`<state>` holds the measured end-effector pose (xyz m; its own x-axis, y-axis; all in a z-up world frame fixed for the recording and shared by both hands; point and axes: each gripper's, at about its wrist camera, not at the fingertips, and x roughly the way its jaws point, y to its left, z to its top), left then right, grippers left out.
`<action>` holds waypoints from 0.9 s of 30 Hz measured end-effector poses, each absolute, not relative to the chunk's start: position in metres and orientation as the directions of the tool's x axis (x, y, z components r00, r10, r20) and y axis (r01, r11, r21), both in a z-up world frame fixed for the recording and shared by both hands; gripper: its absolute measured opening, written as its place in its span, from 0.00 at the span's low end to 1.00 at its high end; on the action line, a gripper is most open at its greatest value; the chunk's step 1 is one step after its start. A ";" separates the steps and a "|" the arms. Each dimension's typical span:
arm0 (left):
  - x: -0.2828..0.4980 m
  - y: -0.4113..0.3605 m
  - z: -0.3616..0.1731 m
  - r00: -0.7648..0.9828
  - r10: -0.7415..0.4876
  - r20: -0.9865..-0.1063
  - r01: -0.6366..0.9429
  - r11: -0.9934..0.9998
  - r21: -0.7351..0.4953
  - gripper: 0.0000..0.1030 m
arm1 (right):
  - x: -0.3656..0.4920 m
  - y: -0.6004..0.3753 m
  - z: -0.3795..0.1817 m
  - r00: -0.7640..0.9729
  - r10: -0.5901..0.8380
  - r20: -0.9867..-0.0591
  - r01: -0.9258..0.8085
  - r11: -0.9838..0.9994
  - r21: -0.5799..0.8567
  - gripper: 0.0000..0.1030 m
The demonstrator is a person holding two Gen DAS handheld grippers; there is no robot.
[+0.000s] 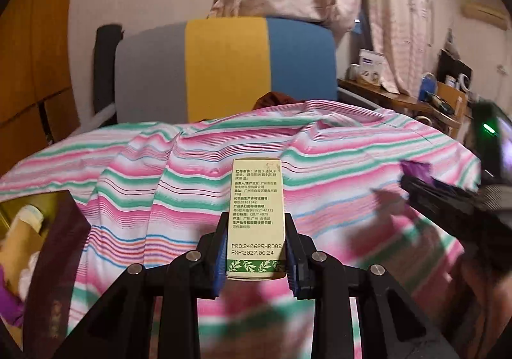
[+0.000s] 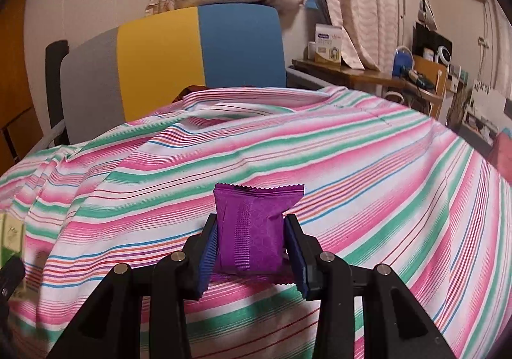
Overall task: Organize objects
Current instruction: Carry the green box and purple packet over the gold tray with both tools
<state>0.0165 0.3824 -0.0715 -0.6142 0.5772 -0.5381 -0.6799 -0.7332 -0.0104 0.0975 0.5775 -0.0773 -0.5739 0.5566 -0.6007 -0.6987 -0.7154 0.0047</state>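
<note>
Left wrist: left gripper (image 1: 256, 250) clamped on a pale box (image 1: 256, 218), held upright above the striped cloth (image 1: 160, 173). Print reads "PRO:240625HRD02", "EXP:2027.06.24".

Right wrist: right gripper (image 2: 252, 247) clamped on a purple packet (image 2: 254, 227), no writing legible; cloth beneath.

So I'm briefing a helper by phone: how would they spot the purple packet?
Find the striped pink-and-green bedsheet. Above it, the right hand-held gripper pinches the purple packet, a small foil pouch with zigzag-cut ends; the left one holds a cream printed carton.
</note>
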 end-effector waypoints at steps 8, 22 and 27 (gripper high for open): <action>0.031 0.339 -0.056 -0.599 0.604 -0.526 -0.677 -0.733 -0.071 0.29 | 0.091 0.557 -0.068 -0.615 0.558 -0.557 -0.637 -0.768 -0.067 0.39; 0.040 0.254 -0.045 -0.592 0.616 -0.520 -0.636 -0.753 -0.167 0.29 | 0.085 0.484 -0.057 -0.695 0.380 -0.610 -0.497 -0.867 0.026 0.39; 0.036 0.227 -0.039 -0.610 0.603 -0.513 -0.606 -0.773 -0.188 0.29 | 0.077 0.444 -0.063 -0.728 0.279 -0.626 -0.437 -0.893 0.111 0.39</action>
<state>0.0363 0.2269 -0.0389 -0.6101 0.6035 -0.5135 -0.6063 -0.7727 -0.1878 0.0765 0.4442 -0.0628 -0.7282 0.2787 -0.6261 -0.4369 -0.8927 0.1106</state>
